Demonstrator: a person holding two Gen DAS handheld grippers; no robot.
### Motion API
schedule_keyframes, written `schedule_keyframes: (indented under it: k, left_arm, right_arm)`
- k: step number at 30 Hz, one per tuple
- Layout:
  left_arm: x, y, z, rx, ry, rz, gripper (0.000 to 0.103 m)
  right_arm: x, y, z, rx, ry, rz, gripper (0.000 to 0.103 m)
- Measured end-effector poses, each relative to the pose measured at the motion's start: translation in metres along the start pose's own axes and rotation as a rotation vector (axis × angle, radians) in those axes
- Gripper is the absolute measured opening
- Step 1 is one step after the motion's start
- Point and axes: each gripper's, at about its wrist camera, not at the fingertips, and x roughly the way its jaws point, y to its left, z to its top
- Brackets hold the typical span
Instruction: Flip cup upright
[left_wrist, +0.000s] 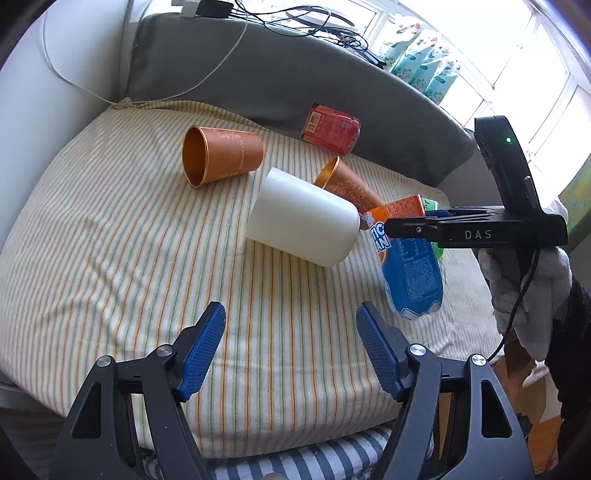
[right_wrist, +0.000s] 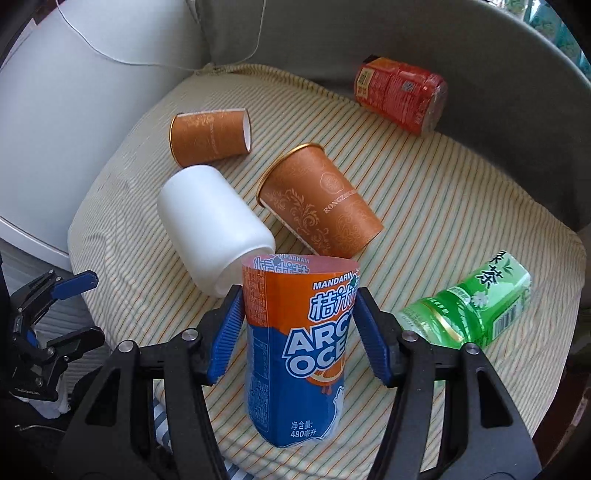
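Observation:
My right gripper (right_wrist: 298, 293) is shut on a blue-and-orange drink cup (right_wrist: 295, 339), its pads pressing both sides near the orange end. In the left wrist view this cup (left_wrist: 413, 273) hangs tilted, orange end up, from the right gripper (left_wrist: 395, 227), which comes in from the right. A white cup (left_wrist: 303, 218) lies on its side just left of it, mouth toward the right gripper. Two orange paper cups (left_wrist: 221, 155) (left_wrist: 347, 184) also lie on their sides. My left gripper (left_wrist: 291, 343) is open over the cushion's near edge, holding nothing.
Everything rests on a striped cushion (left_wrist: 110, 240) against a grey sofa back (left_wrist: 258, 74). A red cup (right_wrist: 400, 96) lies at the far edge, a green one (right_wrist: 469, 310) at the right. A gloved hand (left_wrist: 524, 288) holds the right gripper. Cables run along the sofa top.

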Motion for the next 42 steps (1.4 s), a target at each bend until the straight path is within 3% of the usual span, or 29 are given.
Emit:
schedule_keyframes:
  k: [8, 11, 27, 30, 42]
  left_arm:
    - [-0.001, -0.013, 0.006, 0.038, -0.026, 0.014, 0.074]
    - [-0.001, -0.019, 0.007, 0.055, -0.034, 0.019, 0.074]
    - [-0.013, -0.036, 0.008, 0.121, -0.126, 0.052, 0.074]
    - [-0.014, -0.038, 0.009, 0.122, -0.133, 0.049, 0.074]
    - [-0.029, -0.050, 0.004, 0.171, -0.231, 0.083, 0.074]
  right_arm:
    - [-0.034, 0.003, -0.014, 0.056, -0.268, -0.064, 0.062]
    - [-0.037, 0.015, -0.021, 0.054, -0.330, -0.085, 0.062]
    - [-0.051, 0.036, -0.077, 0.039, -0.458, -0.156, 0.067]
    - [-0.054, 0.037, -0.082, 0.040, -0.477, -0.166, 0.077]
    - [-0.078, 0.045, -0.112, 0.060, -0.563, -0.129, 0.081]
